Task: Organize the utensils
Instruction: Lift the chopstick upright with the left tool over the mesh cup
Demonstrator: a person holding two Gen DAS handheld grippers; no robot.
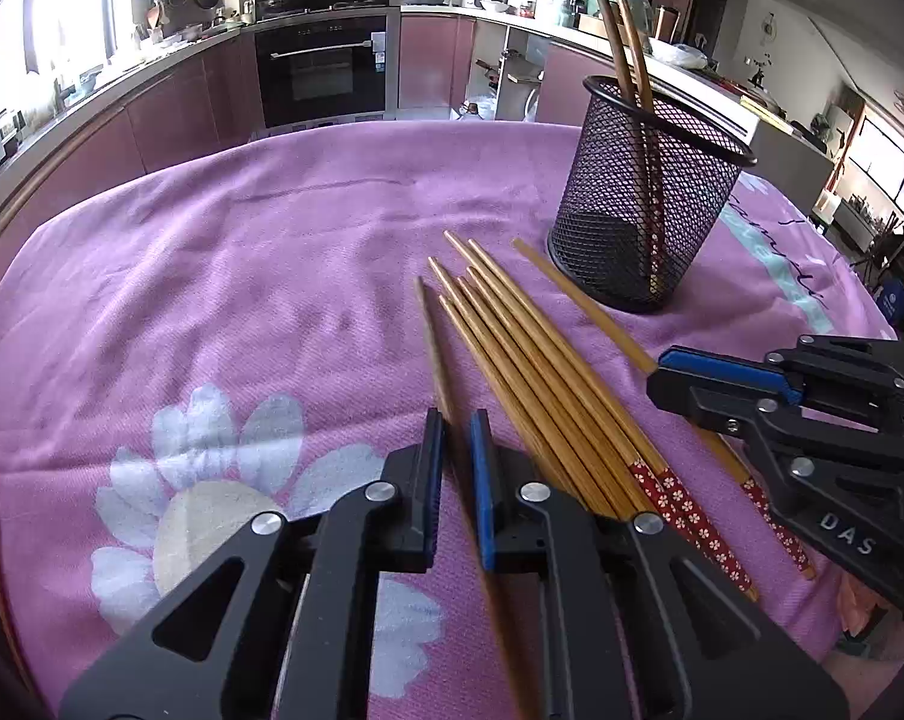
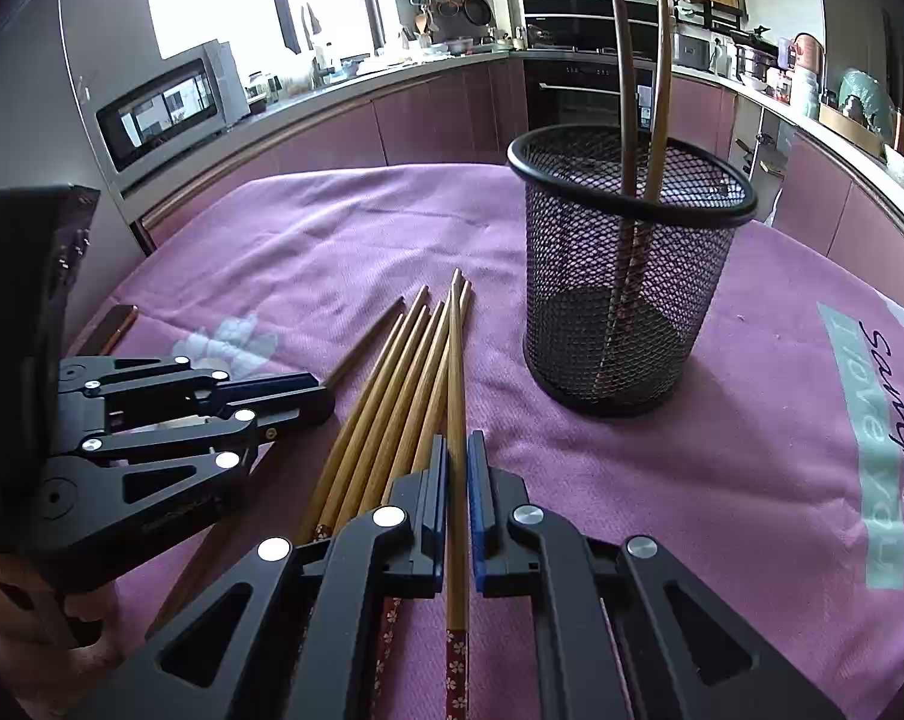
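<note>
Bamboo is what I am gripping in both hands: my left gripper [image 1: 456, 420] is pinching one chopstick [image 1: 437, 348] that is lying a little apart from the rest, and my right gripper [image 2: 457, 447] is clamping another chopstick [image 2: 455, 396] at the near edge of the pile, jaws narrowed right down onto each stick. I am taking both low on the shaft, close to the red flowered handle ends, probably so the long pointed tips are free to swing up and drop into the basket. The loose chopsticks [image 1: 529, 360] are lying fanned on the purple cloth [image 1: 212, 276] covering the surface, tips pointing away from me toward the black mesh basket [image 1: 643, 210], which is standing upright just beyond them. Two chopsticks [image 1: 622, 36] are already leaning inside it, so I am judging the sorting as only started, with most of the sticks waiting. Both grippers are angling downward, close together but not touching, the pile between them. The sticks are thin and smooth, so I am expecting them to pivot in the jaws if I lift carelessly.
</note>
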